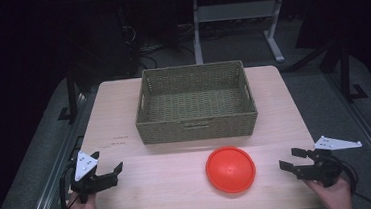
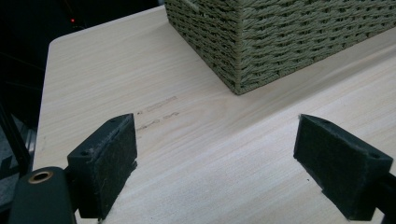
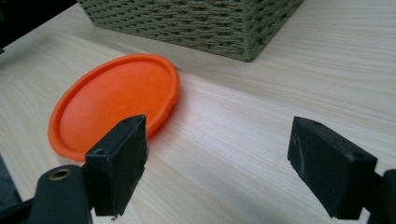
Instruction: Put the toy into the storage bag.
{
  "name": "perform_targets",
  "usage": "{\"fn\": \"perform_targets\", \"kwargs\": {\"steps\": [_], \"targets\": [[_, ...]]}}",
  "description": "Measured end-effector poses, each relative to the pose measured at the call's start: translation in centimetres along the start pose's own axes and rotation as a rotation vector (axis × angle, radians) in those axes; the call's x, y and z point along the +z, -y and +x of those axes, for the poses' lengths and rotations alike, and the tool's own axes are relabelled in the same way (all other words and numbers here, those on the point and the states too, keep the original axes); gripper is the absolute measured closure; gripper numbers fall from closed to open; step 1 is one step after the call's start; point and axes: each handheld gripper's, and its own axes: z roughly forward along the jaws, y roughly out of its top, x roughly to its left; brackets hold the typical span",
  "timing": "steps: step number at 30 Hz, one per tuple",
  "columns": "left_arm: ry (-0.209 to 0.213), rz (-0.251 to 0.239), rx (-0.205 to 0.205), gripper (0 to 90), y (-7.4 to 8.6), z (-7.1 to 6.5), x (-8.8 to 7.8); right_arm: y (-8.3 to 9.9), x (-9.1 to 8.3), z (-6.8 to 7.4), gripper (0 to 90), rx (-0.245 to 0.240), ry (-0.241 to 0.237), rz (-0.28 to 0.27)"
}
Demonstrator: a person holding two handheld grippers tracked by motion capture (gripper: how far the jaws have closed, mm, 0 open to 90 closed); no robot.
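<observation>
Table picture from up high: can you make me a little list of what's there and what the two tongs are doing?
table: light wood
basket: green woven, nothing inside, at the far middle
orange disc: round, flat on the table, in front of the basket, not touching it
left tongs: open, holding nothing, near the table's left front corner
right tongs: open, holding nothing, to the right of the orange disc

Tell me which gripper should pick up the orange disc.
Right. The right gripper is open near the orange disc, which lies just beyond its jaws in the right gripper view. The left gripper, also open, sits farther off, facing the basket.
</observation>
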Motion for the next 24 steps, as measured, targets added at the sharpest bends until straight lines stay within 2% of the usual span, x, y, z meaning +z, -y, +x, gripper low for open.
{"fn": "perform_targets", "kwargs": {"steps": [5, 13, 20, 24], "targets": [[0.001, -0.002, 0.009, 12.8, 0.0, -0.3, 0.0, -0.8, 0.3, 1.0, 18.6, -0.040, -0.013, 0.000], [0.002, -0.001, 0.015, 12.8, 0.0, -0.4, 0.0, -1.6, 1.1, 1.9, 17.8, -0.051, -0.034, 0.014], [-0.003, 0.000, 0.014, 12.8, 0.0, -0.2, -0.1, -3.0, 2.1, 2.5, 15.2, -0.078, -0.040, 0.068], [-0.005, 0.005, 0.010, 12.8, 0.0, -0.2, 0.0, -3.4, 2.6, 2.6, 14.4, -0.067, -0.044, 0.088]]}}
